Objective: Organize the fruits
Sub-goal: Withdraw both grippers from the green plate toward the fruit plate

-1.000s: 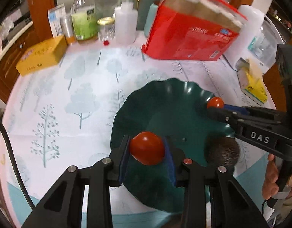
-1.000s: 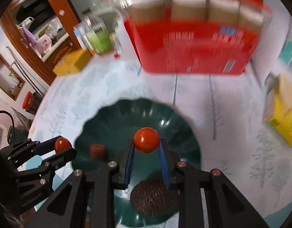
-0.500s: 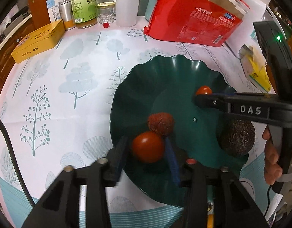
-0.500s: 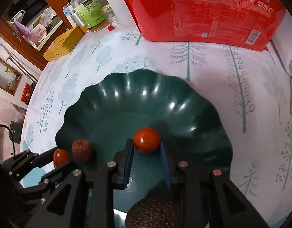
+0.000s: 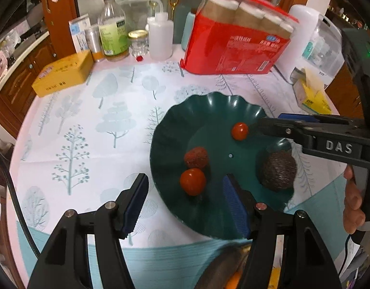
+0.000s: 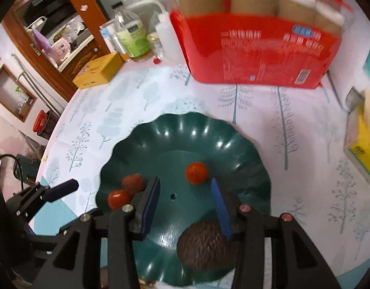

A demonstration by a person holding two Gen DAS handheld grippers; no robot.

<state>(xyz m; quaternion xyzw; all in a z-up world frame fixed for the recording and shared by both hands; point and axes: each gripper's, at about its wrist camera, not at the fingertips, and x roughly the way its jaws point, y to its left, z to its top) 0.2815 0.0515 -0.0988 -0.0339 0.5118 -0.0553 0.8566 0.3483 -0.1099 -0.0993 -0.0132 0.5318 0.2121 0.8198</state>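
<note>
Left hand-held gripper [image 5: 183, 198], nearest the left wrist camera, jaws opening, its blue pads [image 5: 135, 202] standing clear of the tomato [image 5: 192, 181] that lies between and just beyond them on the near left part of the green plate [image 5: 235, 106]; nothing is gripped; touching or just beside this tomato, on its far side, a rough reddish-brown fruit [image 5: 196, 157]; toward the near right rim of the plate, a dark, bristly round fruit [image 5: 278, 171]; further in, a second, smaller tomato [image 5: 239, 131] resting on the plate just at the tip of the right hand-held gripper [image 5: 264, 126], which reaches in from the right, with the fingers of a hand [image 5: 353, 200] visible around its handle; at the bottom edge, a blurred brown and orange object that cannot be identified. In the right wrist view, the right hand-held gripper [image 6: 185, 197], jaws opening, its pads apart and free of the small tomato [image 6: 197, 172], which sits on the plate [image 6: 185, 125] just ahead of them; the bristly fruit [image 6: 206, 245] lies beneath the right finger. The plate stands on a tabletop [image 5: 88, 125] covered with a tree-patterned cloth; at the far left, a yellow box [image 5: 63, 75]; behind it, a bottle with a green label [image 5: 112, 36], a small jar [image 5: 138, 42] and a white squeeze bottle [image 5: 160, 37]; at the far centre, a red pack of paper cups [image 5: 235, 38]; at the far right, a yellow tissue pack [image 5: 312, 96].
</note>
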